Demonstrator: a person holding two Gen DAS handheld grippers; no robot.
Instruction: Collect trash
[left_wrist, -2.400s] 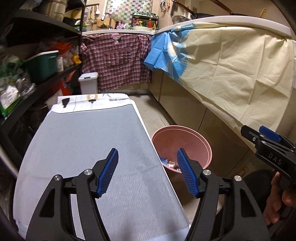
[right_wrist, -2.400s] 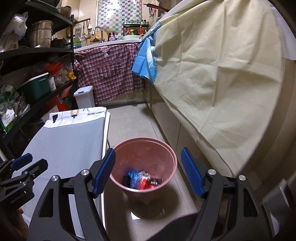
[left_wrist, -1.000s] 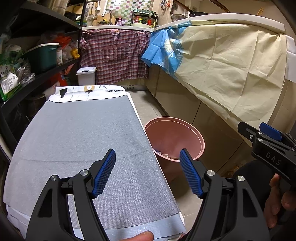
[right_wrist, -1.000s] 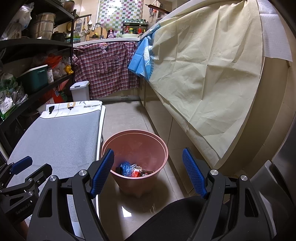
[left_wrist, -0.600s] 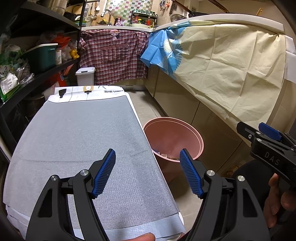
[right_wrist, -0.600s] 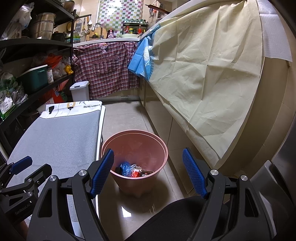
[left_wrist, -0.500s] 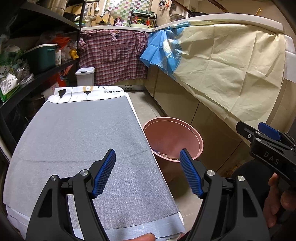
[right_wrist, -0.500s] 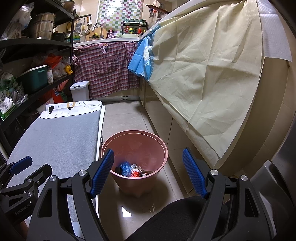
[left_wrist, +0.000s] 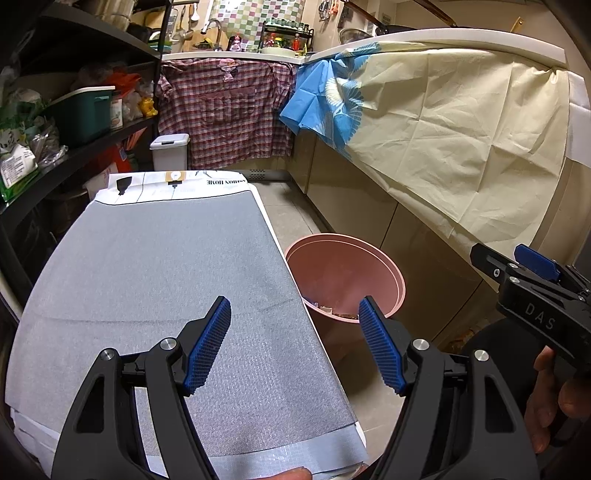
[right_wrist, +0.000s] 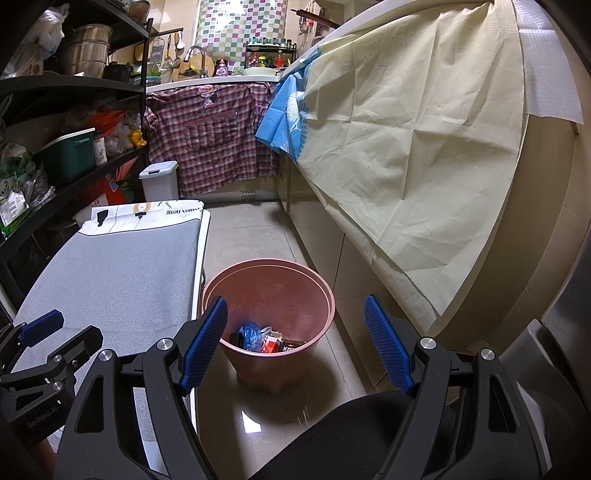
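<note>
The pink bin (right_wrist: 268, 295) stands on the tiled floor (right_wrist: 258, 229), just beside the long edge of the grey table (left_wrist: 159, 280), between it and the cabinets draped in a cream sheet (right_wrist: 413, 147). Down in the bin lies the trash (right_wrist: 266, 338) — a crumpled blue wrapper, a red-and-white packet and some darker scraps, all at the bottom.

The left gripper (left_wrist: 295, 343) hangs over the table's corner nearest the bin, its blue pads spread wide with nothing between them. The right gripper (right_wrist: 295, 341) hovers above and short of the bin, looking down into it; its jaws are also wide apart and empty. In the left view the right gripper shows beyond the bin's far side, a hand (left_wrist: 554, 402) wrapped on its handle.

Behind the bin, past the table's far end, a small white lidded bin (right_wrist: 159, 181) sits on the floor — a checked shirt (right_wrist: 210, 144) hangs from the counter above it.
</note>
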